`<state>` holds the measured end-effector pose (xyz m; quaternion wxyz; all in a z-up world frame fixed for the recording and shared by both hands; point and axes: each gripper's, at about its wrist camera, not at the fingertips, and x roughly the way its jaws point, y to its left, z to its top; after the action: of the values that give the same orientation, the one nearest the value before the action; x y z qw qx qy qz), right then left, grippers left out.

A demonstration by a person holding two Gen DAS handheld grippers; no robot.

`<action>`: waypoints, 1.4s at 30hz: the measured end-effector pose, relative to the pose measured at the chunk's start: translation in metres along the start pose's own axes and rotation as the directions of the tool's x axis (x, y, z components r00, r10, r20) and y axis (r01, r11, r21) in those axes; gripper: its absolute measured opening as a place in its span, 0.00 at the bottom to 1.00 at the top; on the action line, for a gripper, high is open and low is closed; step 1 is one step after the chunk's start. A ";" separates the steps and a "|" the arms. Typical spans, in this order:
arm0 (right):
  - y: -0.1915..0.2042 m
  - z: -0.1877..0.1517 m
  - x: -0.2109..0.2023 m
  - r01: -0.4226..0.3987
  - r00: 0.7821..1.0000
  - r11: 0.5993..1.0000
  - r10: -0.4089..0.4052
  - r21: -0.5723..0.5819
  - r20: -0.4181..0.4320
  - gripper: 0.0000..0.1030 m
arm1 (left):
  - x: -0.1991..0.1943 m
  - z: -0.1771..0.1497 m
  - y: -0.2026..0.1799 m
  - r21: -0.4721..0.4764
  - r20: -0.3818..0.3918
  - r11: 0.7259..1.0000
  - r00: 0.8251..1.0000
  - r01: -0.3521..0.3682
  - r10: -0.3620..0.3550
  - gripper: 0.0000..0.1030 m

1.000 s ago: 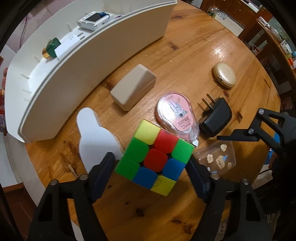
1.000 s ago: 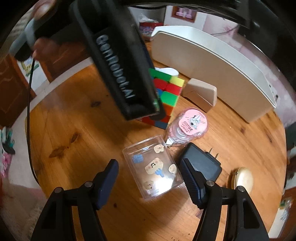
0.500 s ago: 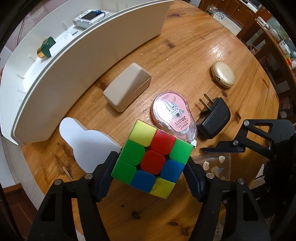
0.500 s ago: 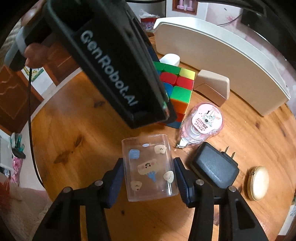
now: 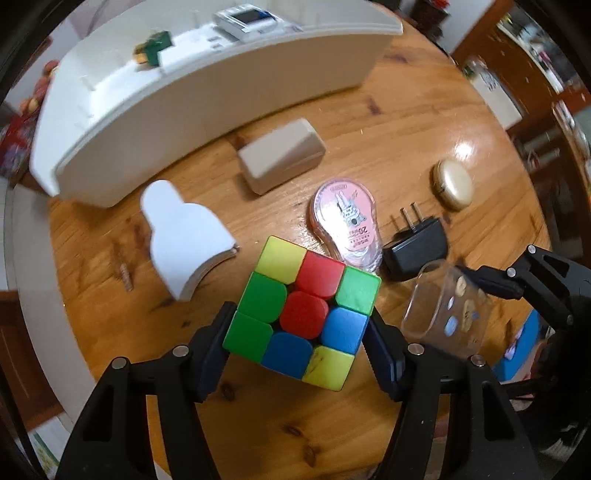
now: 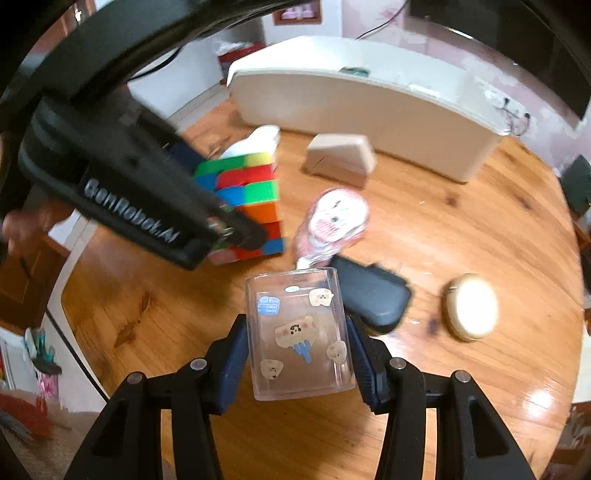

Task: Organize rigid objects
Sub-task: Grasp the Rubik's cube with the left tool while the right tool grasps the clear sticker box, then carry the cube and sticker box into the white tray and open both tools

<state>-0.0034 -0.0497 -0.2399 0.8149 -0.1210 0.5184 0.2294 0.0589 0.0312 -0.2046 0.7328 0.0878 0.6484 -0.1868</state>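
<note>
**Inspector:** Grippers first. Left gripper (image 5: 297, 328) is clamped on one puzzle cube (image 5: 302, 312), held clear of the round wooden table (image 5: 424, 122). Right gripper (image 6: 295, 356) is clamped on one clear sticker-covered box (image 6: 299, 336), also lifted.

**Clerk:** Risks?

**Inspector:** The two loads sit close together; in my judgement a careless swing toward the white organizer tray (image 5: 207, 122) could knock them together. The smooth plastic box may also slip between the pads if tilted.

**Clerk:** Count on the table?

**Inspector:** One pink correction tape dispenser (image 5: 345, 223), just beside the cube. One black plug adapter (image 5: 413, 251). One cream round compact (image 5: 453, 184). One beige wedge-shaped case (image 5: 280, 158). One white bottle-shaped block (image 5: 184, 236). Inside the tray: one green-capped item (image 5: 153, 51) and one small screen device (image 5: 245, 20).
</note>
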 end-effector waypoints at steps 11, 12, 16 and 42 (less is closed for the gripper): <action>-0.044 0.032 -0.076 -0.003 0.995 0.984 -0.015 0.178 0.097 0.50 | -0.114 0.011 0.022 -0.182 0.192 0.983 0.980 -0.024 0.060 0.66; -0.046 0.036 -0.080 -0.006 0.994 0.982 -0.014 0.189 0.108 0.50 | -0.126 0.014 0.027 -0.197 0.210 0.980 0.976 -0.022 0.064 0.66; -0.063 0.068 -0.118 0.010 0.986 0.975 -0.046 0.223 0.160 0.50 | -0.162 0.031 0.036 -0.246 0.254 0.969 0.964 -0.018 0.082 0.66; -0.091 0.265 -0.083 0.034 0.977 0.963 -0.089 0.268 0.194 0.50 | -0.116 0.157 0.131 -0.440 0.273 0.898 0.951 -0.012 0.147 0.66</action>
<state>0.2214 -0.0341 -0.0536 0.8794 -0.0037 0.4537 0.1442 0.2433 0.1112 -0.0825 0.8304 -0.0799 0.5511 -0.0186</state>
